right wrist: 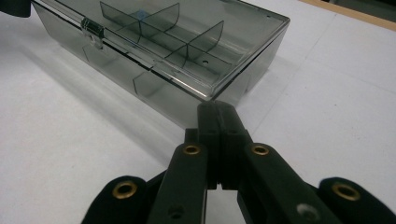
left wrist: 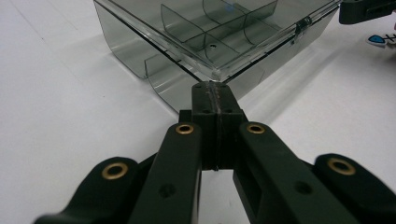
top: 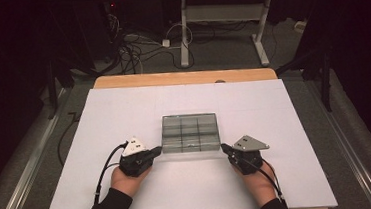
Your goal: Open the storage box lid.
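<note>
Compartment box [top: 190, 132]: clear smoky-grey plastic, rectangular, lid closed with a small clear latch [right wrist: 92, 29] fastened on the long front wall. Internal dividers form a grid of compartments. It lies flat near the middle of the white table [top: 124, 114], long sides parallel to the table's near edge.

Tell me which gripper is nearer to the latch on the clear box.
Neither, clearly. The latch sits mid-front of the box; the left gripper is at its near left corner, the right gripper at its near right corner.
</note>
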Action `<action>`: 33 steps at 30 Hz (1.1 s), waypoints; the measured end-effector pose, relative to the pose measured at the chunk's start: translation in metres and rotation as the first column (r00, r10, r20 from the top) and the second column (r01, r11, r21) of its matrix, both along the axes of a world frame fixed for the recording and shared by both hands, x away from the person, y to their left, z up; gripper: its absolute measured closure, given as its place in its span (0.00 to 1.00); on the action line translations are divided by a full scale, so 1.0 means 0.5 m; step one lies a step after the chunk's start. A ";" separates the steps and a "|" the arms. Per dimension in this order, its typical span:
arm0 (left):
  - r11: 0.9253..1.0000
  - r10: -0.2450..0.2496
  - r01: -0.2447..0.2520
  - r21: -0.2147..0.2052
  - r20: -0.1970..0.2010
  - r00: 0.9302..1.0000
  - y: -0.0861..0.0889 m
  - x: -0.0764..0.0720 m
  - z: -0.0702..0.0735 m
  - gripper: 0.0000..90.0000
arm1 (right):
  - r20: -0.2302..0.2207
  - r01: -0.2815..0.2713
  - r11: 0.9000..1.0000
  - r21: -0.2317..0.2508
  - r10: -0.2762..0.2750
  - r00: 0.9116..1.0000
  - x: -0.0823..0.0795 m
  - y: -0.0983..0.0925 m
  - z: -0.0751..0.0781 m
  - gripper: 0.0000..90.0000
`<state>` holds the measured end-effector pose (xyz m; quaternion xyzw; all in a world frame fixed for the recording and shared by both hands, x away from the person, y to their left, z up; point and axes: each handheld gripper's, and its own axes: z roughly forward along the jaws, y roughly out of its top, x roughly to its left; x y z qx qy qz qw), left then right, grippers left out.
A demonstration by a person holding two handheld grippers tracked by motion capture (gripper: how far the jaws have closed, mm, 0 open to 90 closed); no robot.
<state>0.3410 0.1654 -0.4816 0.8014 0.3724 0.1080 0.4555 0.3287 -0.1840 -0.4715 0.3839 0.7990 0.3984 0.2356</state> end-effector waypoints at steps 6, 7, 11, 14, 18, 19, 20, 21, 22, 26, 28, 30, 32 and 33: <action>1.000 0.001 -0.001 0.001 0.000 1.000 0.000 0.000 0.000 0.98 | 0.006 -0.005 1.000 0.004 0.005 1.000 0.001 0.000 0.000 1.00; 1.000 0.003 -0.003 0.001 0.000 1.000 -0.001 -0.001 0.000 0.98 | 0.007 -0.003 1.000 0.004 0.003 1.000 0.001 0.000 0.000 1.00; 1.000 0.003 -0.003 0.002 0.000 1.000 -0.001 -0.001 0.000 0.98 | 0.007 -0.001 1.000 0.005 0.001 1.000 0.001 0.001 0.000 1.00; 1.000 0.003 -0.003 0.002 0.001 1.000 -0.001 -0.001 0.000 0.98 | 0.009 -0.002 1.000 0.004 0.002 1.000 0.002 0.002 -0.001 1.00; 1.000 0.006 -0.006 0.003 0.000 1.000 -0.001 -0.001 0.000 0.98 | 0.012 0.001 1.000 0.002 -0.001 1.000 0.003 0.002 -0.002 1.00; 1.000 0.006 -0.006 0.003 0.000 1.000 -0.001 -0.001 0.000 0.98 | 0.013 0.001 1.000 0.003 -0.001 1.000 0.004 0.002 -0.002 1.00; 1.000 0.007 -0.007 0.003 0.001 1.000 -0.001 -0.001 0.000 0.98 | 0.013 0.001 1.000 0.004 -0.001 1.000 0.004 0.002 -0.002 1.00; 1.000 0.007 -0.007 0.005 0.001 1.000 -0.002 -0.001 0.000 0.98 | 0.013 0.000 1.000 0.005 0.000 1.000 0.004 0.002 -0.002 1.00; 1.000 0.007 -0.007 0.005 0.001 1.000 -0.001 -0.001 0.000 0.98 | 0.013 0.000 1.000 0.008 0.000 1.000 0.004 0.002 -0.002 1.00; 1.000 0.007 -0.007 0.006 0.002 1.000 -0.002 -0.002 0.000 0.98 | 0.013 -0.001 1.000 0.009 0.001 1.000 0.004 0.001 -0.002 1.00; 1.000 0.008 -0.008 0.006 0.003 1.000 -0.002 -0.002 0.000 0.98 | 0.013 -0.001 1.000 0.010 0.000 1.000 0.004 0.001 -0.002 1.00; 1.000 0.008 -0.008 0.006 0.003 1.000 -0.002 -0.002 0.000 0.98 | 0.013 0.001 1.000 0.012 -0.001 1.000 0.004 0.001 -0.002 1.00; 1.000 0.009 -0.009 0.006 0.003 1.000 -0.002 -0.002 0.000 0.98 | 0.014 0.001 1.000 0.011 -0.001 1.000 0.004 0.002 -0.002 1.00; 1.000 0.009 -0.009 0.005 0.003 1.000 -0.002 -0.002 0.000 0.98 | 0.014 0.001 1.000 0.012 -0.001 1.000 0.004 0.001 -0.002 1.00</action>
